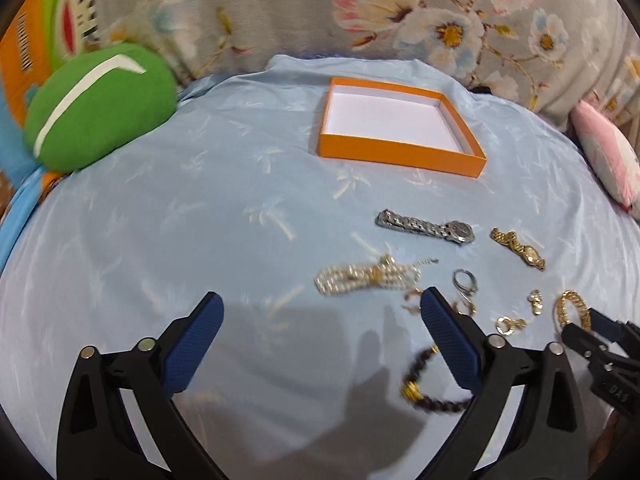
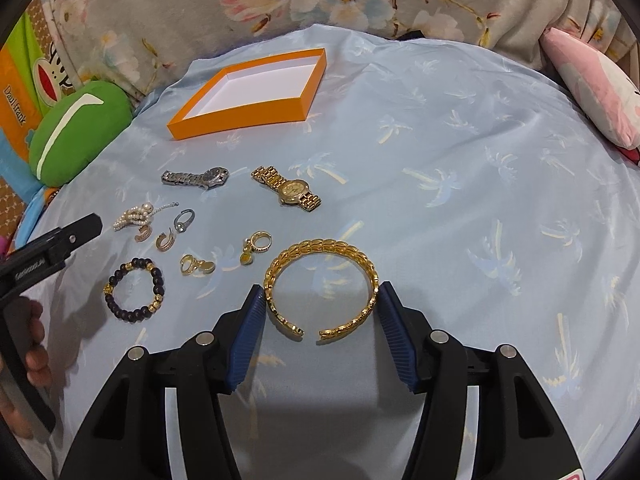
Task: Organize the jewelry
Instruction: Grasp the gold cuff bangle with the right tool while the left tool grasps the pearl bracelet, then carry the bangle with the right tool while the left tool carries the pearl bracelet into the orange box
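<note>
Sitting on the blue cloth (image 2: 440,128), the orange box (image 2: 240,114) holds nothing.

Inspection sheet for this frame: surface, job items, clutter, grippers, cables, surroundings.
Surface: light blue cloth with a palm print, wrinkled.
Job's things: orange box empty; silver watch, gold watch, pearl piece, ring, earrings, bead bracelet all loose on the cloth.
Clutter: green cushion, pink cushion.
Grippers: left hand-held gripper open, holding nothing; right hand-held gripper flanks the gold bangle, contact unclear.
Cables: nothing seen.
Surroundings: floral fabric behind.
</note>
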Available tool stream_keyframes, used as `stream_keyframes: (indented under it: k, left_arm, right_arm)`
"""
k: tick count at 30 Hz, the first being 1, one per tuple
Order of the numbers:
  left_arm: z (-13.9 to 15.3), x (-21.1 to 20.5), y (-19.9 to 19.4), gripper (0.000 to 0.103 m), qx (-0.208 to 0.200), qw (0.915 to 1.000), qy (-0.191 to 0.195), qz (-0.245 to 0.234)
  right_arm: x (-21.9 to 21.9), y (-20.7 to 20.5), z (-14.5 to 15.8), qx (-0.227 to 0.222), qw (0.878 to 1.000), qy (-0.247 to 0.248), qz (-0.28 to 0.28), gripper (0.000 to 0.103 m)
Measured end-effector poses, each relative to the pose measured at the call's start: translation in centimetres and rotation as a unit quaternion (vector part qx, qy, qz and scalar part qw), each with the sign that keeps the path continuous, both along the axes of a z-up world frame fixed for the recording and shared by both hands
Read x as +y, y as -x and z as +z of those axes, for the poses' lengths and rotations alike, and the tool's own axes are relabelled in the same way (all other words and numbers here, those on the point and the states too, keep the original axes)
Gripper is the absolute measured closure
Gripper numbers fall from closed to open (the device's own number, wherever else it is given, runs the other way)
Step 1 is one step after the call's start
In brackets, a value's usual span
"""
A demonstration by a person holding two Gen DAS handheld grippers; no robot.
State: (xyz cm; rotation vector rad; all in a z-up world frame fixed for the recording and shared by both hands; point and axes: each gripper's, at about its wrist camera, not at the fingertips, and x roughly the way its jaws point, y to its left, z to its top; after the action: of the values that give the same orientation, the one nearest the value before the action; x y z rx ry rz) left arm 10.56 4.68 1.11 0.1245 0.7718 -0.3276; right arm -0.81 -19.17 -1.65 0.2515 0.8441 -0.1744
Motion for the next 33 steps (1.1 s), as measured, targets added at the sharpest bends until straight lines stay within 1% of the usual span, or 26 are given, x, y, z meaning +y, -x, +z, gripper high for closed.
stream_keyframes:
  k: [1,3,5,6,8,9,12,13,14,15,17,19,20,23,29,33]
  left_arm:
    - [-0.2,-0.2,-0.5,0.012,0.0,0.9997,-0.006,-0.025]
    - [-0.8,-0.9,-1.2,0.014,-0.002,0.9964,-0.035,-0.077]
    - [-1.5,-1.4,-1.7,0.024,-0.004,0.9918,-0.059,-0.114]
    - [-1.8,-1.7,-1.9,0.026,-0.002,0.9896,-0.066,-0.128]
    - [-2.2,-2.1,-2.6,0.038,0.019,0.9856,-0.061,-0.157]
    - [-2.3,-2.3,-2.8,0.039,0.023,0.9841,-0.058,-0.166]
    - [-2.3,-2.8,-2.9,0.049,0.026,0.98,-0.052,-0.19]
    - [-2.3,-3.0,-2.9,0.054,0.024,0.9792,-0.054,-0.194]
    - [-2.3,-3.2,-2.7,0.061,0.023,0.9781,-0.054,-0.2]
    - [-2.3,-3.4,-2.6,0.064,0.021,0.9782,-0.056,-0.199]
    - [-2.3,-3.9,-2.0,0.082,0.019,0.9779,-0.057,-0.2]
    - [-2.3,-4.4,-1.5,0.086,0.015,0.9799,-0.064,-0.188]
    - [-2.3,-4.5,-1.2,0.086,0.016,0.9812,-0.064,-0.181]
    - [-2.1,-4.4,-0.4,0.086,0.025,0.9851,-0.034,-0.167]
    - [-1.1,-3.2,1.3,0.087,0.017,0.9929,0.012,-0.117]
    - [0.4,-2.6,1.8,0.087,0.006,0.9951,0.027,-0.095]
  right_arm:
    - [0.0,0.0,0.0,0.0,1.0,0.0,0.0,0.046]
    - [0.0,0.0,0.0,0.0,1.0,0.001,0.0,0.046]
    - [0.0,0.0,0.0,0.0,1.0,0.001,0.0,0.046]
    - [0.0,0.0,0.0,0.0,1.0,0.001,0.0,0.046]
    - [0.1,0.0,-0.1,0.001,1.0,0.003,0.0,0.046]
    - [0.1,-0.1,-0.1,0.001,1.0,0.004,0.0,0.045]
    - [0.2,-0.1,-0.1,0.001,1.0,0.004,0.0,0.045]
    - [0.1,-0.1,-0.1,0.001,1.0,0.004,0.0,0.045]
    - [0.1,-0.1,-0.1,0.001,1.0,0.004,0.0,0.045]
    - [0.1,-0.1,-0.1,0.001,1.0,0.004,0.0,0.045]
    - [0.1,-0.1,-0.1,0.001,1.0,0.004,0.0,0.045]
    - [0.1,-0.1,-0.1,0.001,1.0,0.003,0.0,0.045]
    - [0.1,-0.1,-0.1,0.001,1.0,0.003,0.0,0.045]
    - [0.1,-0.1,-0.1,0.0,1.0,0.001,0.0,0.046]
    - [0.0,0.3,0.4,-0.022,1.0,-0.005,0.002,0.047]
    - [0.0,-0.1,1.2,-0.032,0.999,-0.008,0.01,0.047]
